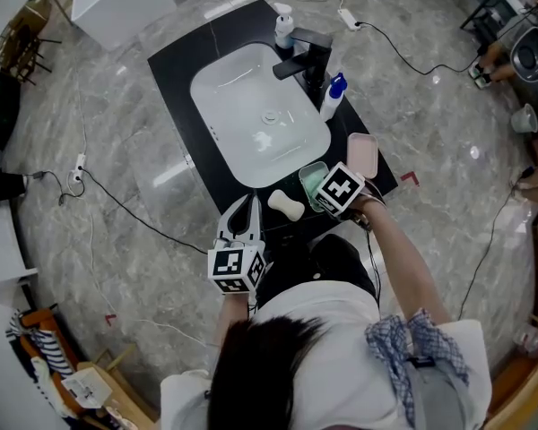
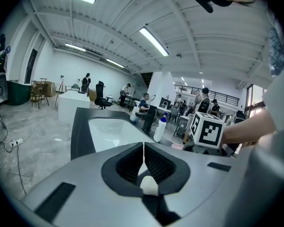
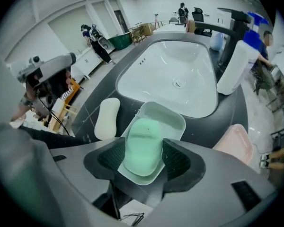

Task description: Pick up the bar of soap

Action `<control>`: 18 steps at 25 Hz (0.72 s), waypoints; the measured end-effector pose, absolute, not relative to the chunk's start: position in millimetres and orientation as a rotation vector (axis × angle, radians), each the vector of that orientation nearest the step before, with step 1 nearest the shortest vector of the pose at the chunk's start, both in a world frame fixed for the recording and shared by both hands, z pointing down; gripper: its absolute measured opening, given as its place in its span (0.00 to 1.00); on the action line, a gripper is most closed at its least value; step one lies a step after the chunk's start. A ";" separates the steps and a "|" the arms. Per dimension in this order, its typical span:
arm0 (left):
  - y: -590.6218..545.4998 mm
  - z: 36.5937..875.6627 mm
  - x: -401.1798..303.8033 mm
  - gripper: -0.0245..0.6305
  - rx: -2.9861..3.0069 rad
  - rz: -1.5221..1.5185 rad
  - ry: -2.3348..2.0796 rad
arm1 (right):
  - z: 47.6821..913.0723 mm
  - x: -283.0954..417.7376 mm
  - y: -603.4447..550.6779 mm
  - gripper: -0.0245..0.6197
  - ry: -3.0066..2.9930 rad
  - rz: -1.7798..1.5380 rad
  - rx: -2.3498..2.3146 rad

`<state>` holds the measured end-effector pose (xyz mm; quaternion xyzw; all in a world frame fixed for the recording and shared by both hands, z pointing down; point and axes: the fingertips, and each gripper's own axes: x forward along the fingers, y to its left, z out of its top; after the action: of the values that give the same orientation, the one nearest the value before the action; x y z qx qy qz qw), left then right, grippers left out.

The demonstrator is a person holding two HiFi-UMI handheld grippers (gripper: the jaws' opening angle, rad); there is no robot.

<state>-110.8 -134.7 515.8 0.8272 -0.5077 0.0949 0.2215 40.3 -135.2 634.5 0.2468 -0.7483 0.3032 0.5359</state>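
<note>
Black table (image 1: 175, 70) surrounds a white sink (image 1: 251, 106). The green bar of soap (image 3: 143, 143) lies in its dish (image 3: 173, 119) at the near rim, with the right tool (image 3: 143, 157) apart and astride it. Closing off-centre could squirt the slick bar out, or lift the dish with it. The left tool (image 2: 143, 162) is together, holding nothing.

A white basin (image 1: 255, 115) sits sunk in a black counter (image 1: 173, 74). A black tap (image 1: 305, 56) stands at the basin's far right corner, with a pump bottle (image 1: 284, 27) just beyond it. A white bottle with a blue cap (image 1: 333, 97) stands against the basin's right rim. Off the basin's near right corner lie a pink dish (image 1: 362, 153), a green dish (image 1: 311, 180) and a pale bar of soap (image 1: 287, 205). The right gripper (image 1: 327, 191) hangs over the green dish. The left gripper (image 1: 245, 213) points toward the basin's near edge, beside the soap but apart from it.
</note>
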 end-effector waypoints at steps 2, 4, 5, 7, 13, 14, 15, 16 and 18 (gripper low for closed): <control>-137.2 515.5 -112.3 0.06 2.284 0.259 -1.408 | 639.3 39.2 -133.3 0.42 -1.761 0.672 0.561; -139.3 516.5 -113.4 0.06 2.283 0.257 -1.410 | 642.5 39.9 -133.2 0.42 -1.732 0.662 0.554; -140.1 517.5 -114.0 0.06 2.282 0.259 -1.409 | 643.8 40.5 -132.9 0.42 -1.711 0.670 0.546; -142.5 519.4 -114.8 0.06 2.281 0.263 -1.407 | 647.2 42.0 -131.5 0.42 -1.650 0.693 0.510; -145.7 517.4 -111.2 0.06 2.284 0.245 -1.396 | 644.8 47.3 -137.6 0.43 -1.563 0.607 0.443; -146.7 515.7 -111.5 0.06 2.286 0.237 -1.399 | 643.2 47.3 -137.8 0.43 -1.594 0.602 0.466; -147.5 514.2 -112.5 0.06 2.287 0.230 -1.403 | 641.7 45.5 -137.4 0.43 -1.638 0.610 0.493; -148.0 513.3 -114.1 0.06 2.286 0.227 -1.406 | 640.5 43.3 -136.3 0.41 -1.683 0.620 0.523; -148.2 513.2 -117.9 0.06 2.279 0.225 -1.414 | 636.9 42.0 -134.4 0.40 -1.739 0.612 0.579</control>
<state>-117.9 -148.2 513.2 0.8254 -0.5120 0.0815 0.2233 42.0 -134.4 636.9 0.2464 -0.7405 0.2605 0.5683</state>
